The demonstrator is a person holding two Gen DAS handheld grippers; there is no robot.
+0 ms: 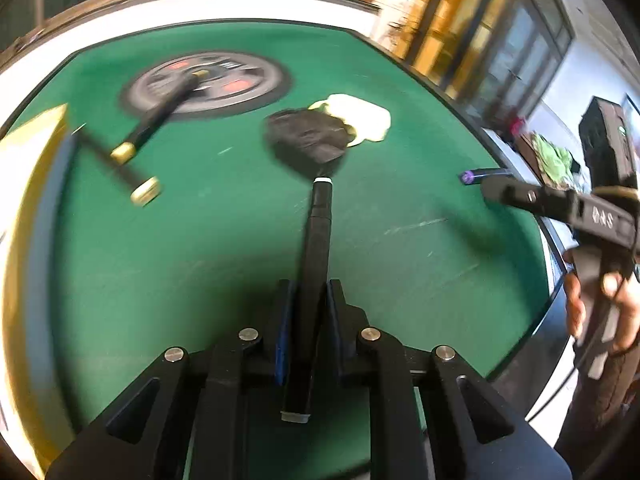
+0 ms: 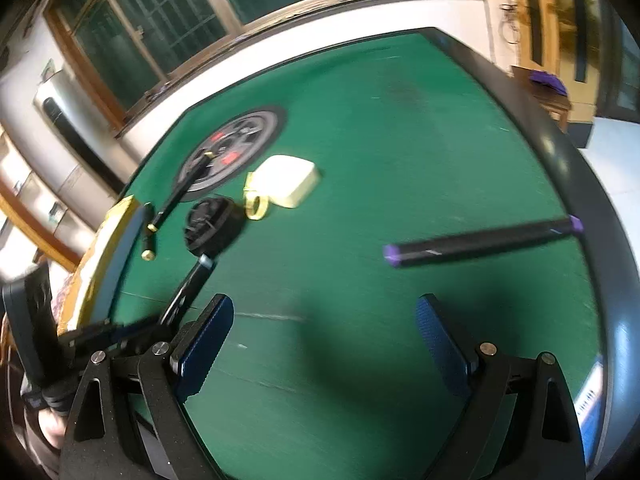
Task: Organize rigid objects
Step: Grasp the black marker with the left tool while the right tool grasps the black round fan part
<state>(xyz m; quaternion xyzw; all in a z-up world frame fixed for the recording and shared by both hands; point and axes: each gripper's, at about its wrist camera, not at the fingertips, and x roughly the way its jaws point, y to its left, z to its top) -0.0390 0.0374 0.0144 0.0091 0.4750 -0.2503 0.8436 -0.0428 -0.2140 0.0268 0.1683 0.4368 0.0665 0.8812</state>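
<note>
The left gripper (image 1: 308, 300) is clamping the black handle of a brush (image 1: 310, 140), whose blurred dark head is hanging over the green table (image 1: 200, 280) and hiding part of a cream box (image 1: 360, 118). The right gripper (image 2: 320, 328) is standing wide open, holding nothing. A purple-capped tube (image 2: 480, 242) is lying beyond it, blurred, near the table's edge

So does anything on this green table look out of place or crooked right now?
Mostly the black tube with purple ends: it lies alone and slanted near the table's right edge, apart from the cluster by the cream box. The left gripper holds a black brush.
</note>
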